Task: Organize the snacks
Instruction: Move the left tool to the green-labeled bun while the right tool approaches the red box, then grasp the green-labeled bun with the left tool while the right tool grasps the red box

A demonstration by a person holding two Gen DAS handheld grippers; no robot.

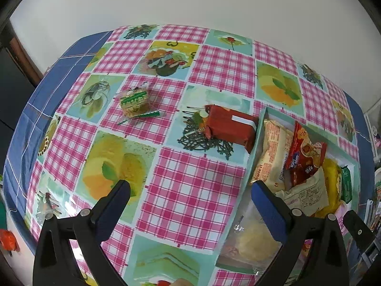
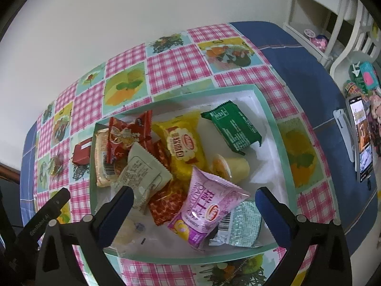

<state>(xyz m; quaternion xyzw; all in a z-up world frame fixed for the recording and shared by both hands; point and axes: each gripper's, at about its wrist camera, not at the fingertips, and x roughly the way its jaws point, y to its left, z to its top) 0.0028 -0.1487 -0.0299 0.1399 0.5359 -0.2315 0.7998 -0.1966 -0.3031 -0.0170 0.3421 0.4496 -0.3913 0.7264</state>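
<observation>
A teal-rimmed white box (image 2: 269, 119) on the checked tablecloth holds several snack packets: a pink one (image 2: 209, 205), a yellow one (image 2: 183, 143), a green one (image 2: 234, 125) and red ones (image 2: 126, 133). My right gripper (image 2: 194, 193) hangs open above the box's near half, over the pink packet, and grips nothing. My left gripper (image 1: 190, 187) is open over bare cloth just left of the box (image 1: 256, 143), also with nothing in it. Outside the box, a red-brown packet (image 1: 228, 126) lies against its left wall. A small green-banded cake snack (image 1: 135, 102) lies farther left.
A phone on a stand (image 2: 362, 138) and small trinkets (image 2: 362, 78) sit on the blue cloth right of the box. A white shelf unit (image 2: 321, 12) stands beyond the table's right corner. A white wall backs the table.
</observation>
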